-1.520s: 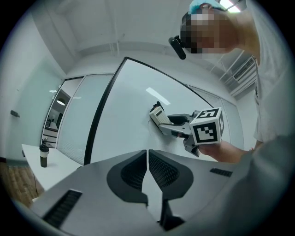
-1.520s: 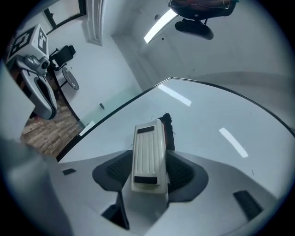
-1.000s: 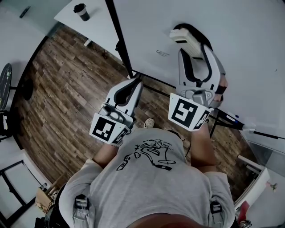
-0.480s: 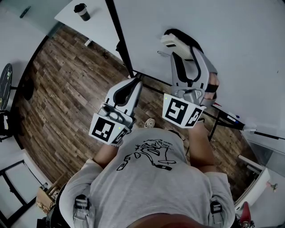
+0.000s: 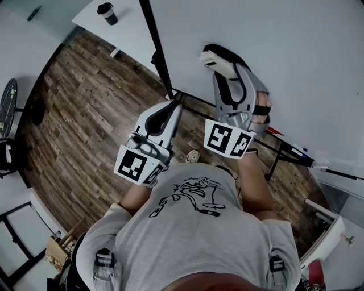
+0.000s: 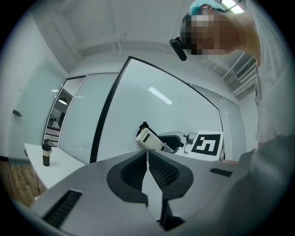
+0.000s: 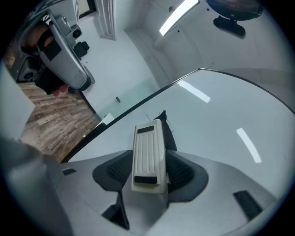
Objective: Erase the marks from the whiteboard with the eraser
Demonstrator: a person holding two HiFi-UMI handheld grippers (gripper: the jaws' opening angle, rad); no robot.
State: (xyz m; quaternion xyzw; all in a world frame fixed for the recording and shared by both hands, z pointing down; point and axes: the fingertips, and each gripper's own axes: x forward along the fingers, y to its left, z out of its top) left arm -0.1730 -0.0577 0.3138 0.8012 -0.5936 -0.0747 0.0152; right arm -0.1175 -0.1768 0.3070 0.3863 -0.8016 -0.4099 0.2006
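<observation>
Head view: the right tool (image 5: 224,63) reaches up toward 12 o'clock and grips the eraser (image 5: 214,59), whose far end lies against the whiteboard (image 5: 307,51) close to the board's black left edge. The left tool (image 5: 170,108) hangs lower, at about 9 o'clock from the right one, over the wooden floor (image 5: 79,102) and apart from the board. At 11 o'clock in the frame, a dark cup (image 5: 107,13) stands on a white tabletop (image 5: 122,31).

Left gripper view: this tool's jaws are pressed together with nothing between them. Beyond their tips, toward 12 o'clock, the eraser shows with its dark felt side against the whiteboard. The right tool's marker cube (image 6: 206,144) sits at 3 o'clock from it. The cup stands far off at 9 o'clock.

Right gripper view: the jaws clamp the cream, ribbed back of the eraser from both sides. The eraser points to 12 o'clock, and its dark felt tip meets the white surface. The left tool shows at 10 o'clock, above the floor.
</observation>
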